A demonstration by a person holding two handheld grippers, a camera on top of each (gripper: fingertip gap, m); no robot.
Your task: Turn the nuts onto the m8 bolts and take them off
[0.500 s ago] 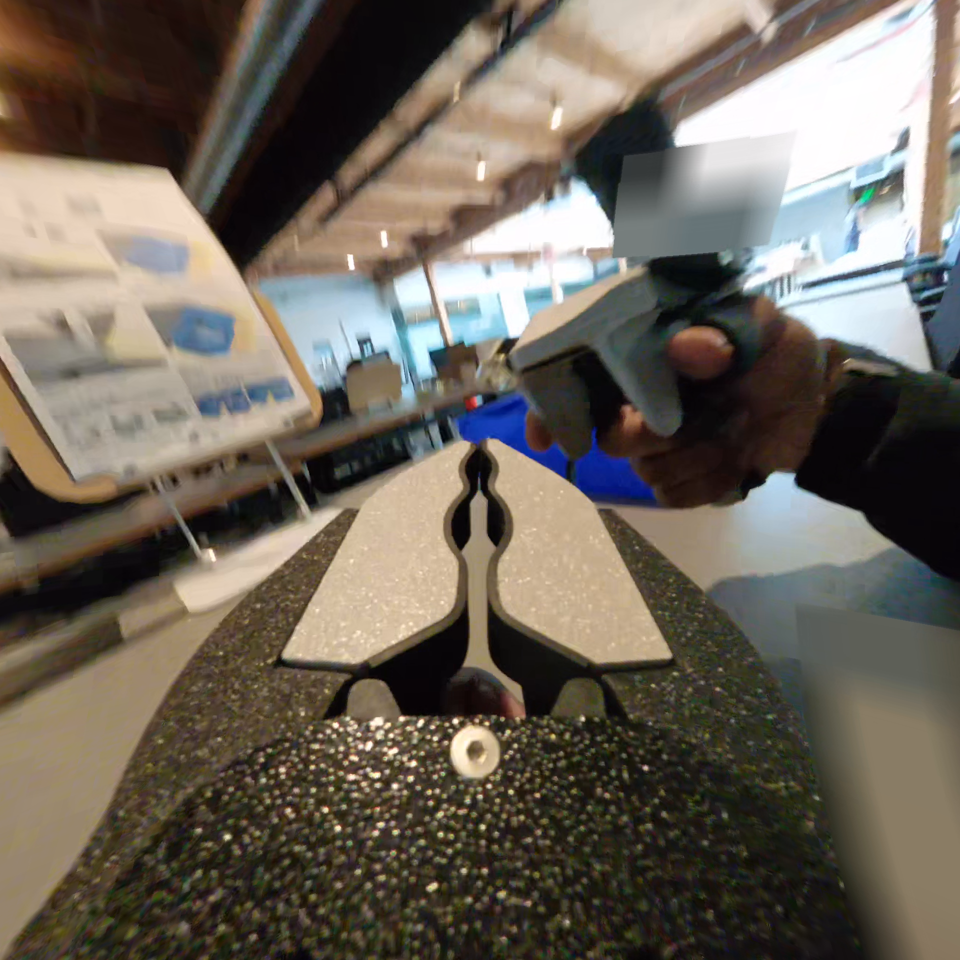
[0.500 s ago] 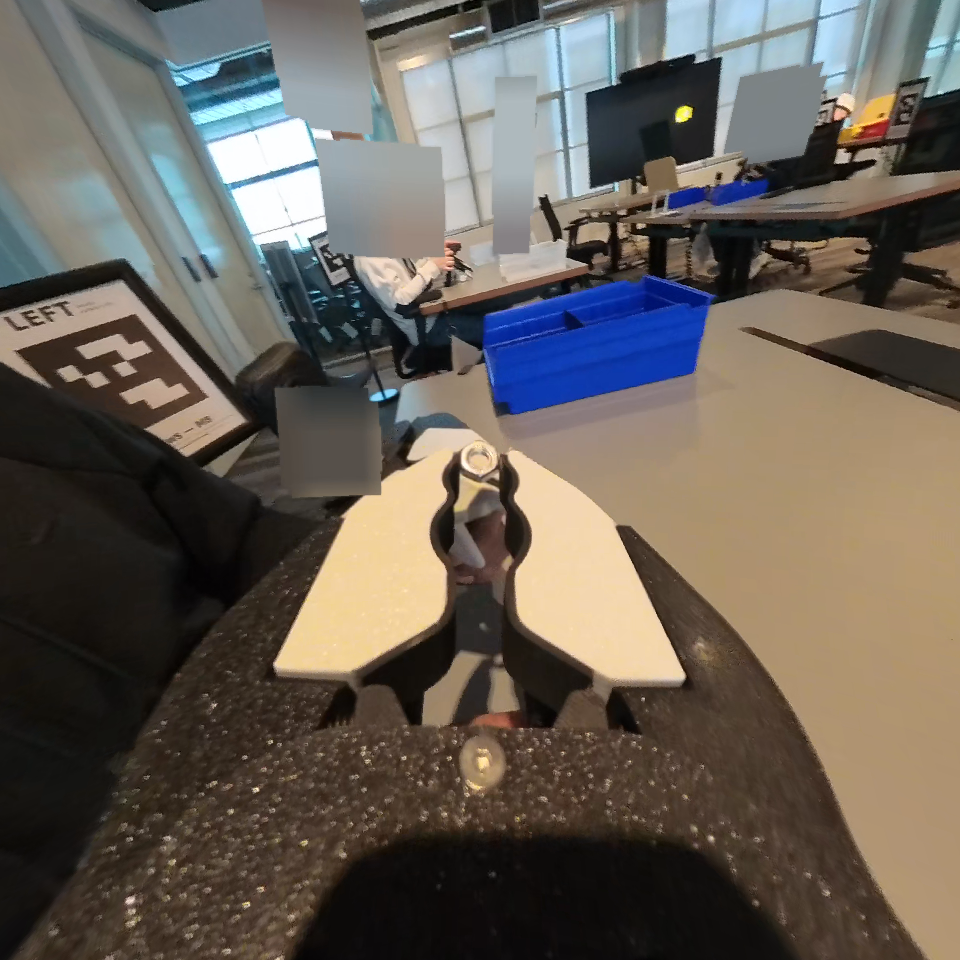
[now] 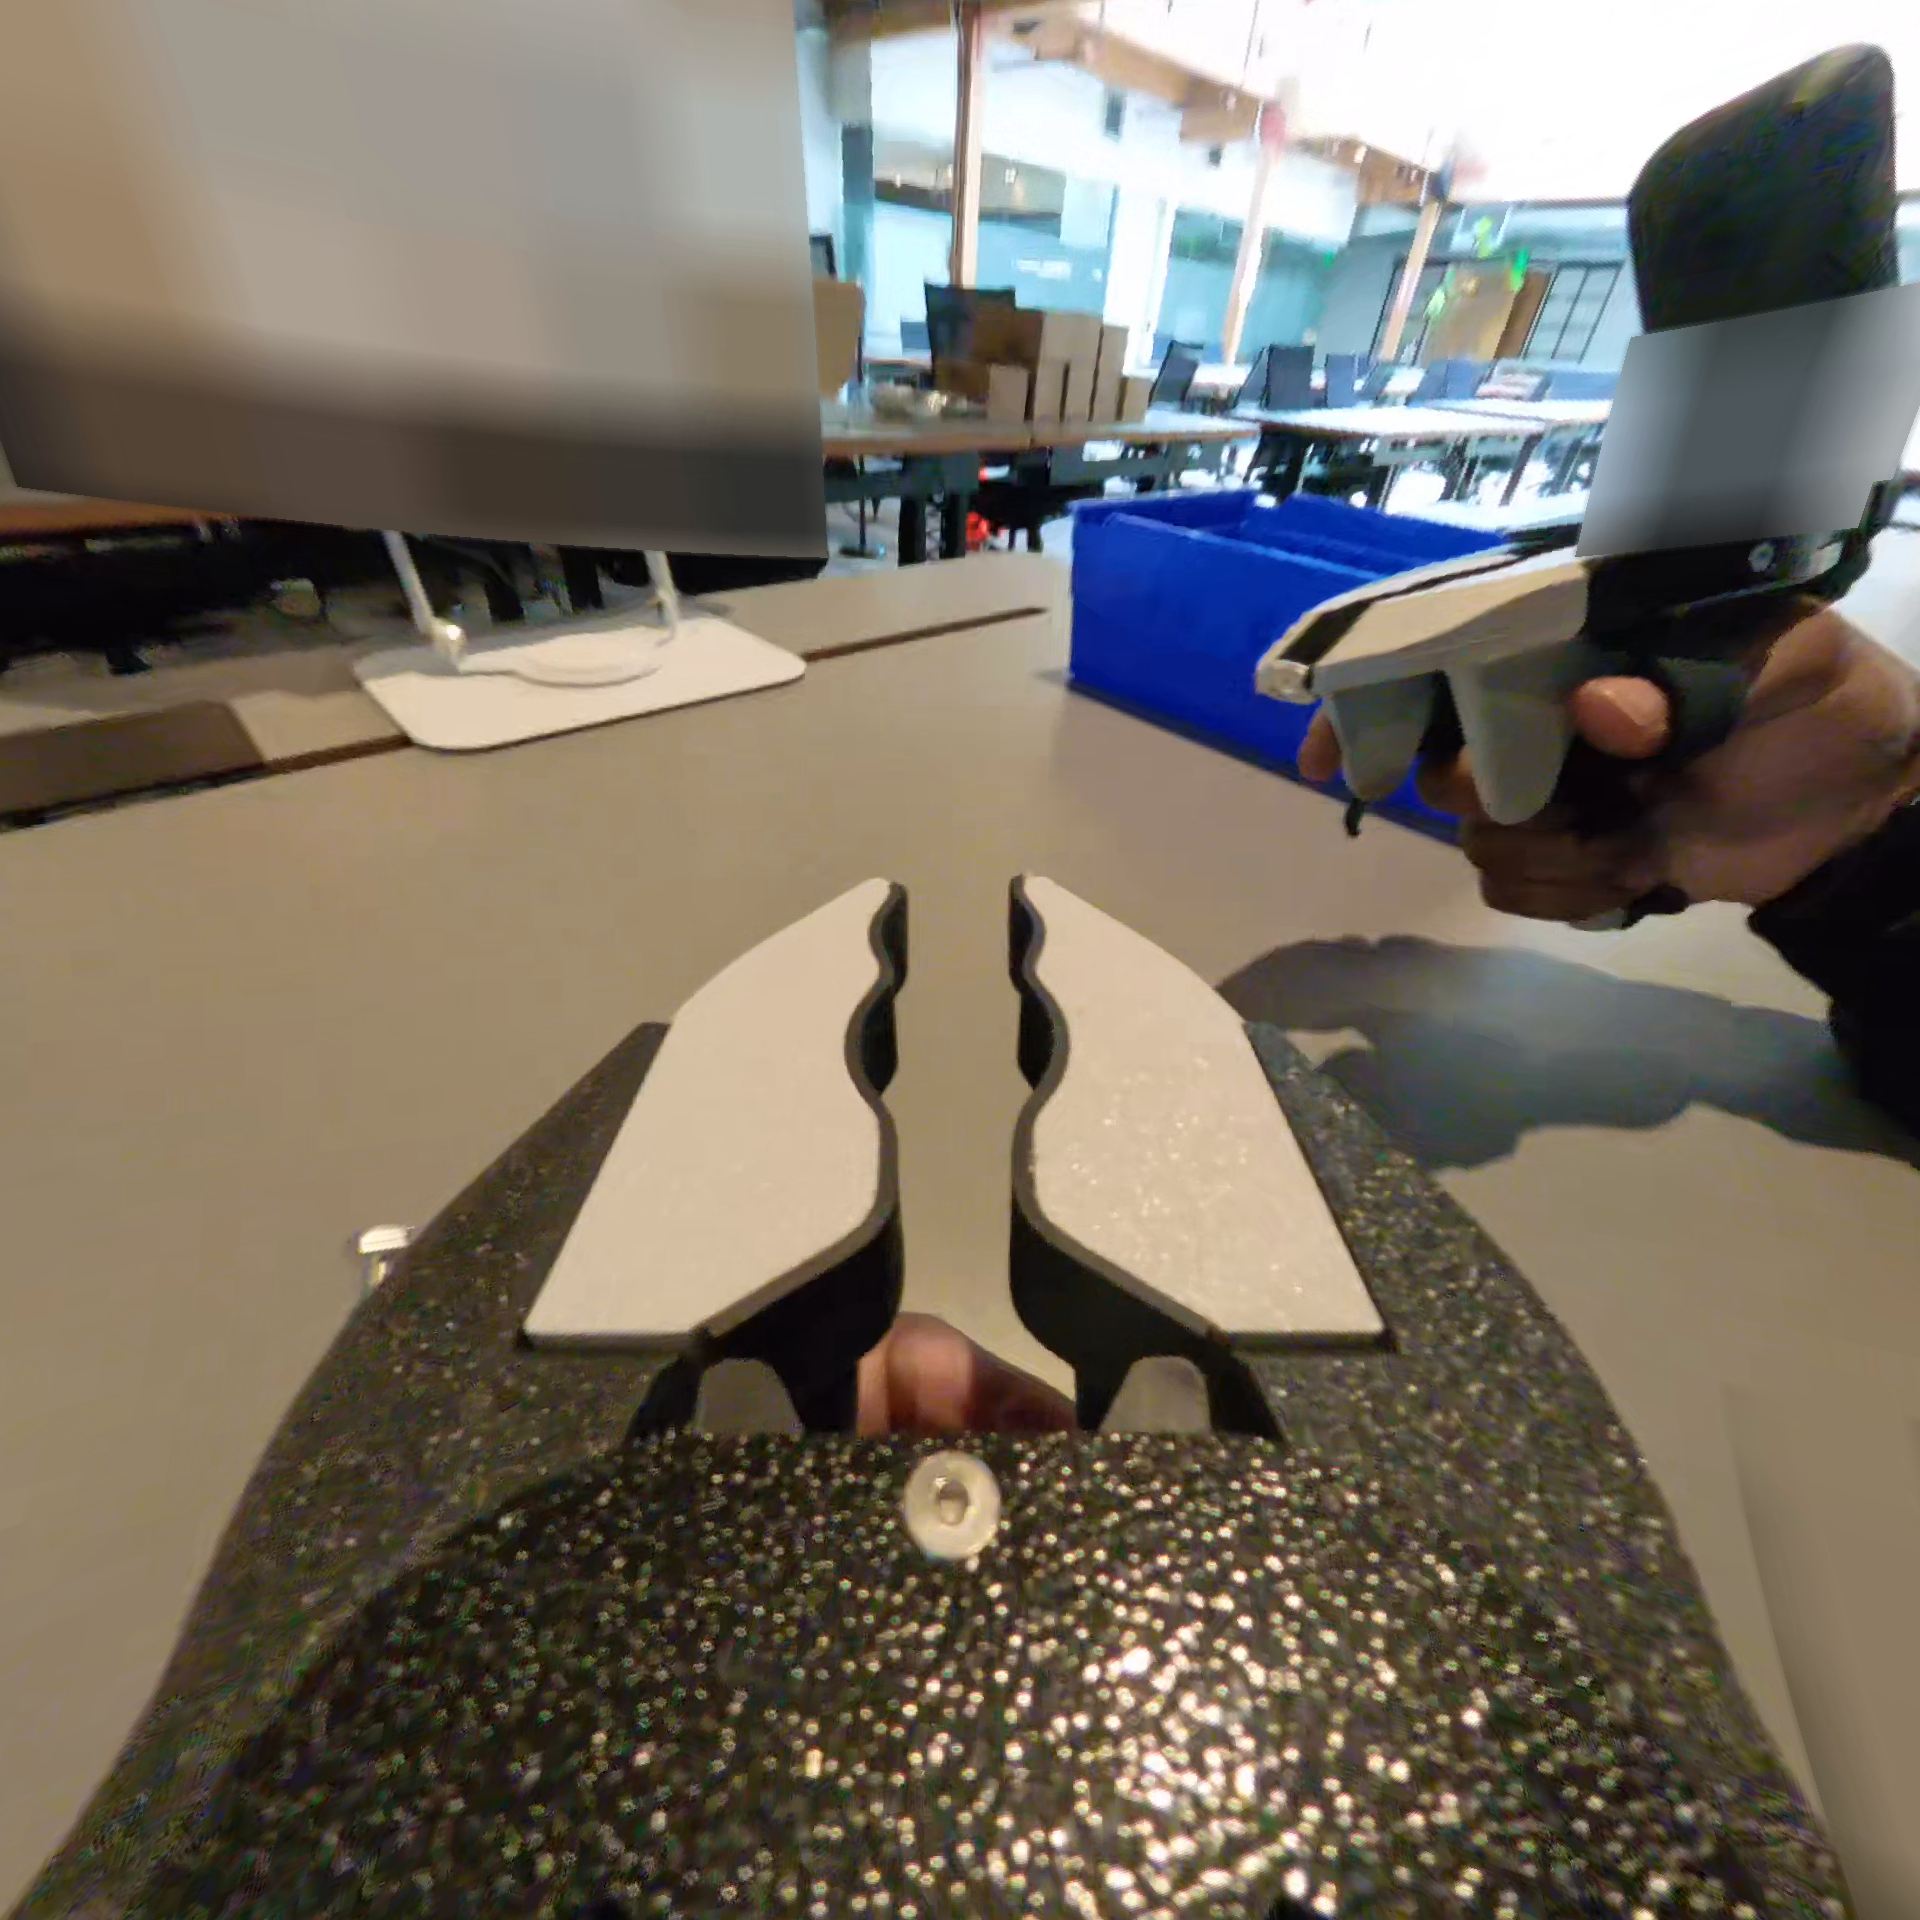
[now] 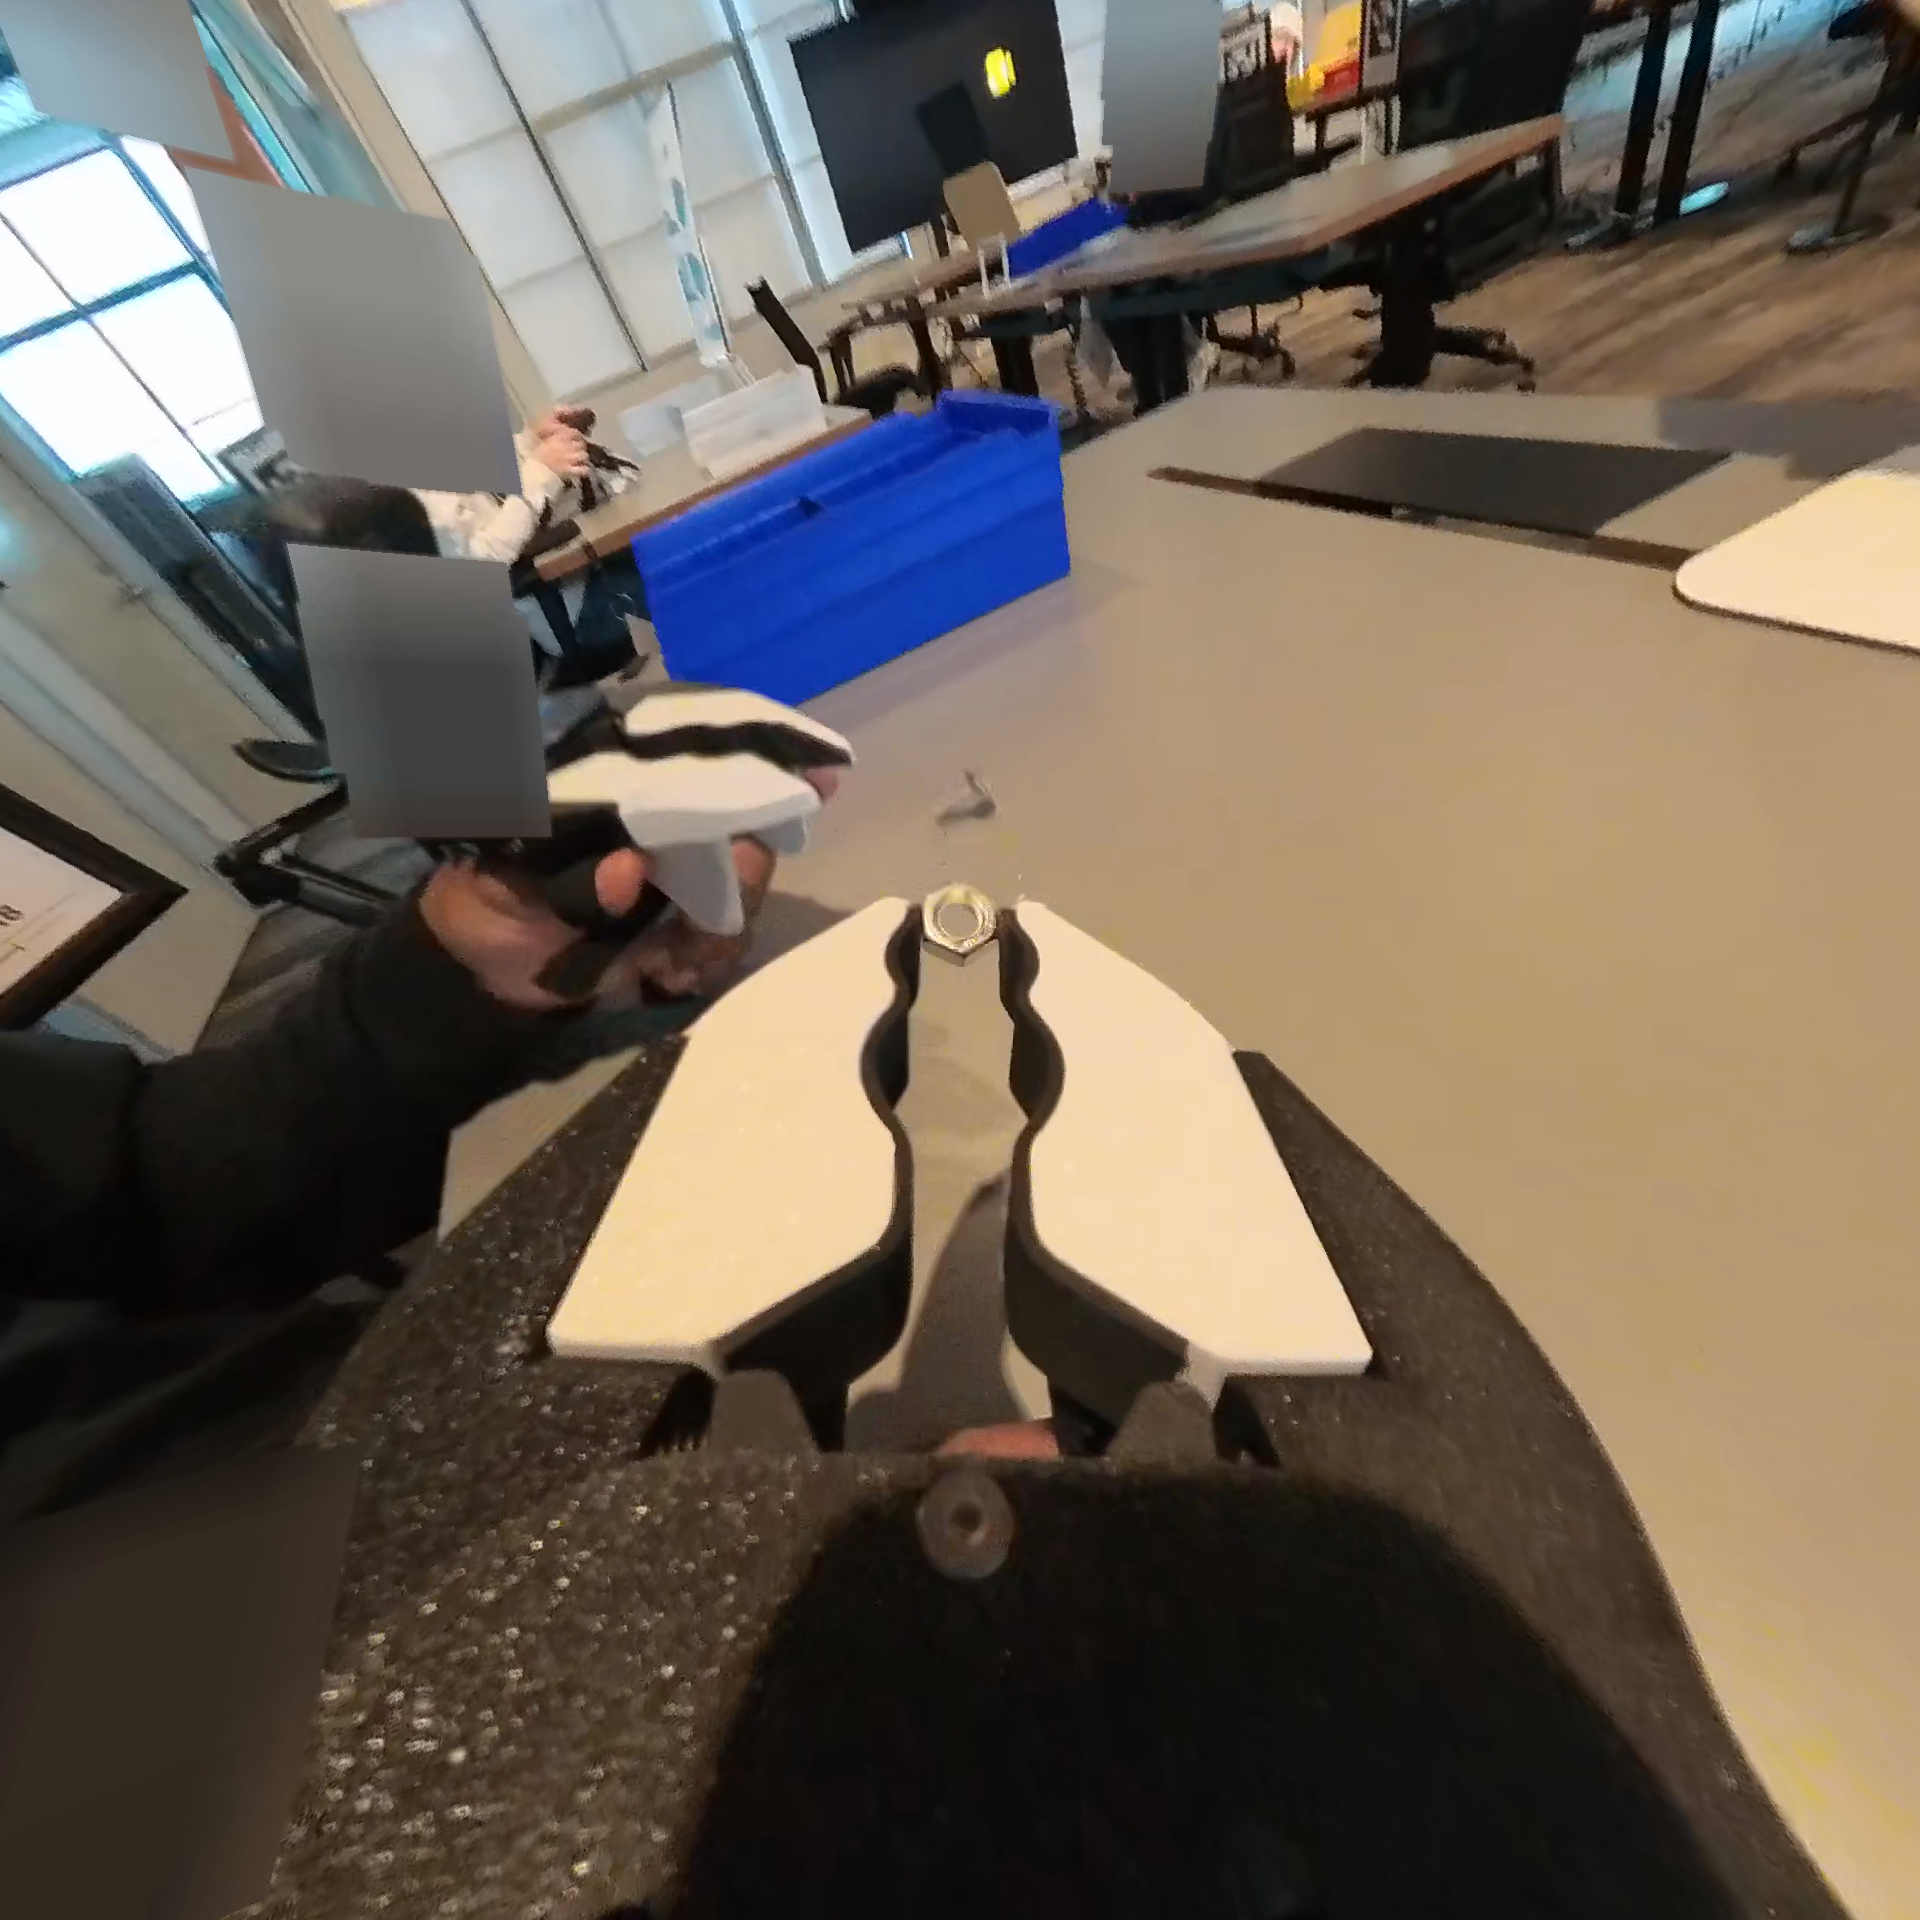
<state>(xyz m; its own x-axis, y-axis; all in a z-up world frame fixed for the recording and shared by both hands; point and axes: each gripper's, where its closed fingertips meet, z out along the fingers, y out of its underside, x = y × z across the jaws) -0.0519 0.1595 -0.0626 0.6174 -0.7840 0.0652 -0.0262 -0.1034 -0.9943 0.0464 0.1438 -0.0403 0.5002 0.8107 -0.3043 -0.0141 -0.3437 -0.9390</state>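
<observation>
In the left wrist view, the left gripper (image 3: 958, 904) has its jaws spread apart, with nothing between them — only the flat grey desk (image 3: 520, 987) shows in the gap. The fingers (image 3: 758, 1122) are smooth pale grey plates with wavy black inner edges, and the body behind them is black and sparkly. Just left of the jaws, low by the gripper's side, a small shiny metal piece (image 3: 379, 1247) lies on the desk; it is half hidden, so I cannot tell what it is. Far ahead and to the right of the jaws sits a blue plastic bin (image 3: 1174, 613). Nearer on the right, a hand (image 3: 1683, 821) holds the right gripper (image 3: 1283, 675), seen from the side, with its tips pointing left.

In the right wrist view, the right gripper (image 4: 961, 920) has its jaws pinching a nut (image 4: 959, 925) right at the tips. The nut is shiny silver metal with six sides, and its round hole faces up toward the camera, so its flat sides press against the two fingers. Only this view shows the nut clearly. Just ahead of the jaws and a bit left, a small grey blurred thing (image 4: 966, 798) lies on the desk — it may be a bolt, but I cannot tell which way it points. To the left of the jaws a hand (image 4: 540, 935) holds the left gripper (image 4: 826, 774). The blue bin (image 4: 852, 582) stands far ahead on the left.
</observation>
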